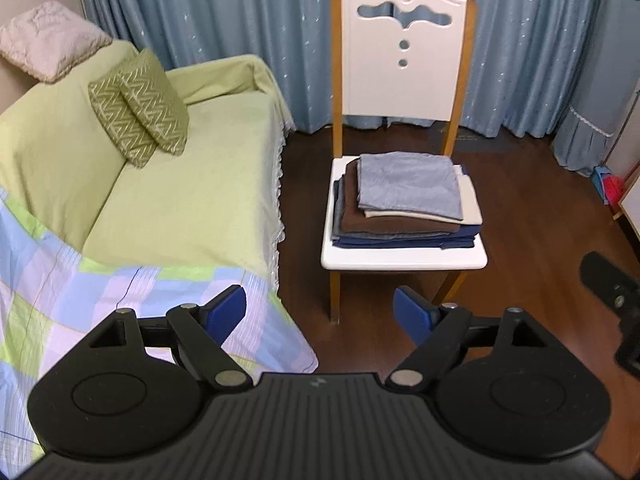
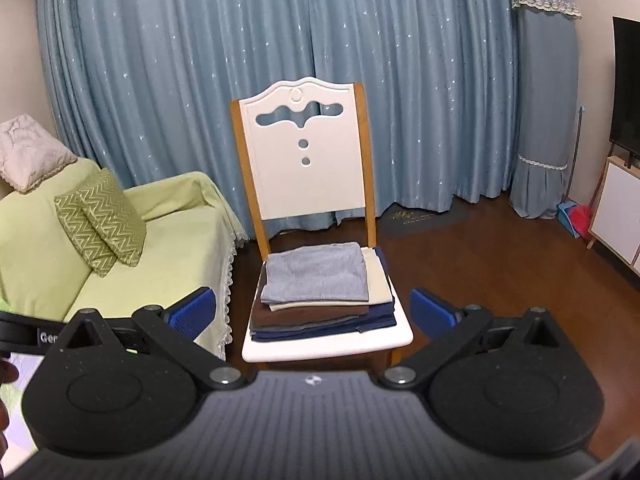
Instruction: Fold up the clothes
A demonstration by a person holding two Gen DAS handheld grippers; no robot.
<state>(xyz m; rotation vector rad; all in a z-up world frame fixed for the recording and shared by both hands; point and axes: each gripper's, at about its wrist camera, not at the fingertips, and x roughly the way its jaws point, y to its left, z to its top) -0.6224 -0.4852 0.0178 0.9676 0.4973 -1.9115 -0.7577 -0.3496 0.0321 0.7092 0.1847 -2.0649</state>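
Grippers, two, hand-held. Left gripper (image 1: 320, 314): blue-padded fingers spread wide, nothing between them, held above the floor (image 1: 308, 240) at the edge of a checked pastel cloth (image 1: 80, 304) draped over the near end of the sofa. Right gripper (image 2: 312, 312): fingers likewise spread apart and empty, aimed at the chair; part of the other gripper's black body shows at its lower left.

Stack of folded clothes (image 2: 320, 292): lies on the white seat of the chair (image 2: 308, 168), directly ahead of both grippers and apart from them. Top piece light grey-blue, then cream, brown, grey and navy layers beneath.

Sofa (image 1: 180, 184): left of the chair, under a pale green cover, with two green zigzag cushions (image 1: 140, 108) and a pale pink cushion (image 1: 48, 38) on its back.

Curtains (image 2: 240, 60): blue, star-speckled, behind the chair.
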